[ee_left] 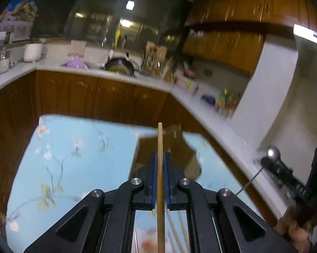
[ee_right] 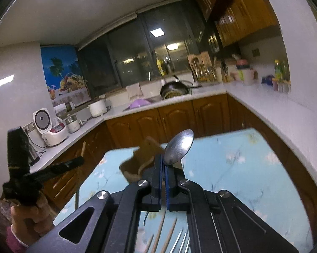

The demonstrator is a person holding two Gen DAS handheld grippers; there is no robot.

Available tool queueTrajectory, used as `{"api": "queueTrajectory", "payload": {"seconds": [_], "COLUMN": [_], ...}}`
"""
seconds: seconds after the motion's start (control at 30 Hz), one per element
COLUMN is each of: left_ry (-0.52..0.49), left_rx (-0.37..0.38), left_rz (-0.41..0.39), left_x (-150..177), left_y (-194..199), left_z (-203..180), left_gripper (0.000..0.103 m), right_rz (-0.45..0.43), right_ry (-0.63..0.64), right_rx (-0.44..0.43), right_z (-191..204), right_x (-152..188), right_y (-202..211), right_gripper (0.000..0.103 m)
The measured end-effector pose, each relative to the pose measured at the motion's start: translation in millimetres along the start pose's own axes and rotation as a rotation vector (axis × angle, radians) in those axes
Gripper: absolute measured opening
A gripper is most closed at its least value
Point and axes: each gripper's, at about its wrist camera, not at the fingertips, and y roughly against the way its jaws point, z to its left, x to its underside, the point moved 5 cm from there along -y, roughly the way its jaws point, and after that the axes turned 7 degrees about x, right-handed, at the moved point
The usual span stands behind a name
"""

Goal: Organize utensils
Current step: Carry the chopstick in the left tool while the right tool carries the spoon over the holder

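Observation:
My left gripper [ee_left: 160,158] is shut on a wooden chopstick [ee_left: 160,143] that sticks out forward above the table. My right gripper [ee_right: 162,164] is shut on a metal spoon [ee_right: 179,147], whose bowl points up and forward. A brown utensil holder [ee_left: 169,154] stands on the table just beyond both grippers; it also shows in the right wrist view [ee_right: 137,164]. More chopsticks [ee_right: 162,232] and a fork [ee_right: 182,242] lie on the table under the right gripper. The right gripper shows at the left wrist view's right edge [ee_left: 285,168].
The table has a light blue floral cloth [ee_left: 74,158]. Brown cabinets and a white counter [ee_right: 264,109] wrap around behind it, with a rice cooker [ee_right: 50,130], a pan [ee_right: 175,89] and bottles.

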Motion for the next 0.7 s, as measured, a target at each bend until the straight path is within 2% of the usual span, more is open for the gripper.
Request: {"api": "queueTrajectory", "payload": {"seconds": [0.2,0.47,0.7], "left_ry": [0.000,-0.022,-0.014], "left_rx": [-0.006,0.017,0.010], "left_rz": [-0.143,-0.159,-0.163], "left_x": [-37.9,-14.5,-28.3], "left_y": [-13.1,-44.1,-43.0], "left_z": [0.2,2.3,11.9], "left_gripper": [0.004,0.004,0.004], "right_rz": [-0.065,-0.085,-0.087], "right_ry": [0.022,0.025,0.014], "right_rx": [0.006,-0.003,0.003], "right_z": [12.2,15.4,17.2], "right_x": [-29.1,-34.4,-33.7], "right_y": [-16.5,-20.3,-21.7], "right_gripper": [0.002,0.002,0.002]}}
